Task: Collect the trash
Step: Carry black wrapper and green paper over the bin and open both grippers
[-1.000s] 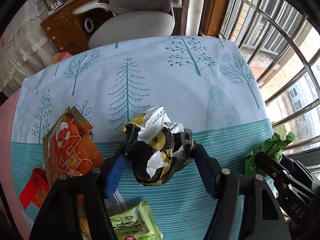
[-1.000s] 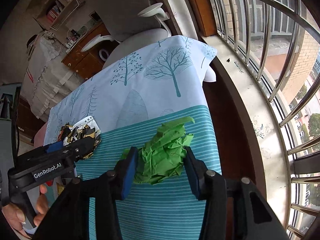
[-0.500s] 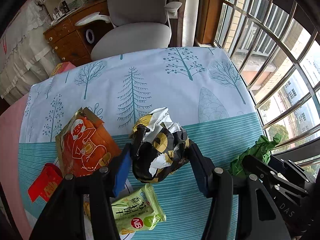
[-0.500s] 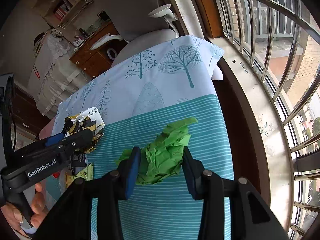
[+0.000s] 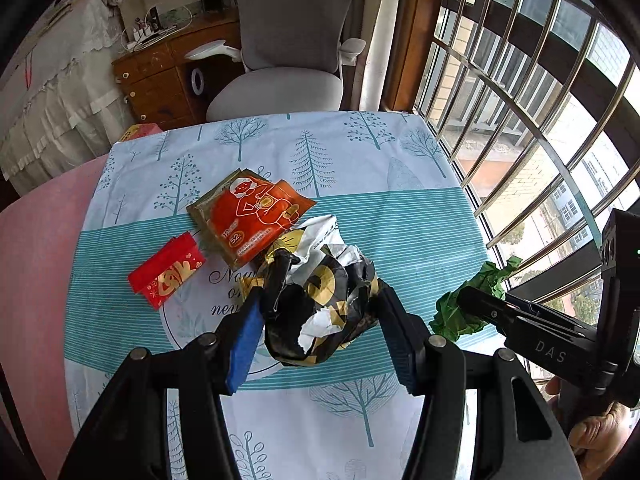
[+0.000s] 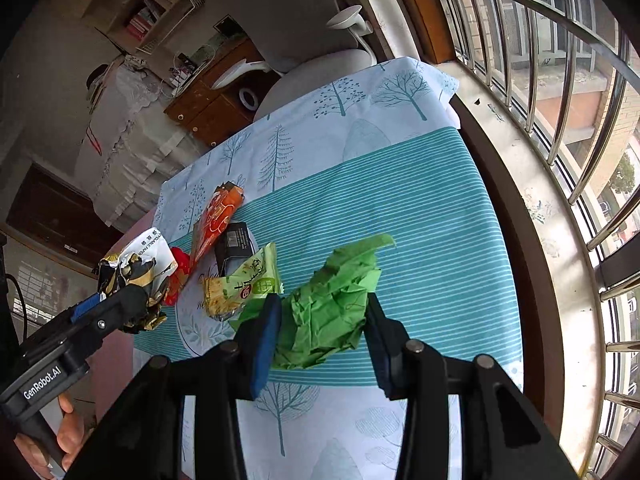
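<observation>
My left gripper (image 5: 320,320) is shut on a crumpled black, gold and white wrapper (image 5: 320,300), held up above the table. In the right wrist view the same wrapper (image 6: 134,268) shows at the left in that gripper. Crumpled green paper (image 6: 332,304) sits pressed between the blue pads of my right gripper (image 6: 322,330), also lifted off the cloth; it appears again as the green paper (image 5: 472,300) at the right of the left wrist view. On the tablecloth lie an orange packet (image 5: 252,216), a red packet (image 5: 168,276) and a green snack bag (image 6: 248,280).
The table (image 5: 360,216) wears a teal striped cloth with tree prints. A small black box (image 6: 234,244) lies by the orange packet. A grey office chair (image 5: 288,60) stands behind the table, a barred window (image 5: 540,100) to the right, a wooden desk (image 5: 160,80) at the back left.
Both grippers have risen and pulled back from the table with their trash in them. More of the tablecloth and the packets on it has come into view.
</observation>
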Demonstrator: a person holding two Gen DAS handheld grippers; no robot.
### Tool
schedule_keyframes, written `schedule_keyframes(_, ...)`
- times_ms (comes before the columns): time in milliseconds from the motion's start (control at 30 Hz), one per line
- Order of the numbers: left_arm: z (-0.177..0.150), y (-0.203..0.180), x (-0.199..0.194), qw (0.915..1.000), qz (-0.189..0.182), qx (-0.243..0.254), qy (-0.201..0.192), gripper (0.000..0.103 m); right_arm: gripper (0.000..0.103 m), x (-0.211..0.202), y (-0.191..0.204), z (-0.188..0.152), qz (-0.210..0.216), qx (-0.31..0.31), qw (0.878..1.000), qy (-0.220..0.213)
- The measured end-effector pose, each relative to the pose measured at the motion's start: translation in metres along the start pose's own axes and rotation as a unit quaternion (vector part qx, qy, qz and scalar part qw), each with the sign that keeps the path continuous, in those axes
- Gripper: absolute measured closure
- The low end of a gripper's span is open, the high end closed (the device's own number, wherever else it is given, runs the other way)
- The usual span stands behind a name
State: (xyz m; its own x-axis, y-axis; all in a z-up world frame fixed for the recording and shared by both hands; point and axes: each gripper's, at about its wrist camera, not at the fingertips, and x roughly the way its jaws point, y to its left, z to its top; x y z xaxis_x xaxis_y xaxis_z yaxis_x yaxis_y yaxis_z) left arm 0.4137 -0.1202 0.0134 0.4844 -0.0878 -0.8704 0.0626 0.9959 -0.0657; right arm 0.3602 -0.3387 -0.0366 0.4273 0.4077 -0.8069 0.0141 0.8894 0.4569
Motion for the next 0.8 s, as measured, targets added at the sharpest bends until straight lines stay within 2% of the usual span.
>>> schedule_keyframes(400,-0.116,0.094,-0.13,0.9986,-0.032,-0.005,-0.041,0.048,0.062,-0.076,0.094,-0.113,-0.006,0.009,0.999,-0.048)
schedule_keyframes(567,-0.168,0.132,-0.167,0.9977,-0.047,0.0,-0.049,0.048,0.062,-0.097,0.138,-0.168,-0.016,-0.006,0.998,-0.062)
schedule_keyframes(800,-0.232,0.164,-0.198,0.9962,-0.065,0.024,-0.052,0.047,0.061,-0.116,0.184,-0.247,-0.031,-0.024,0.997,-0.068)
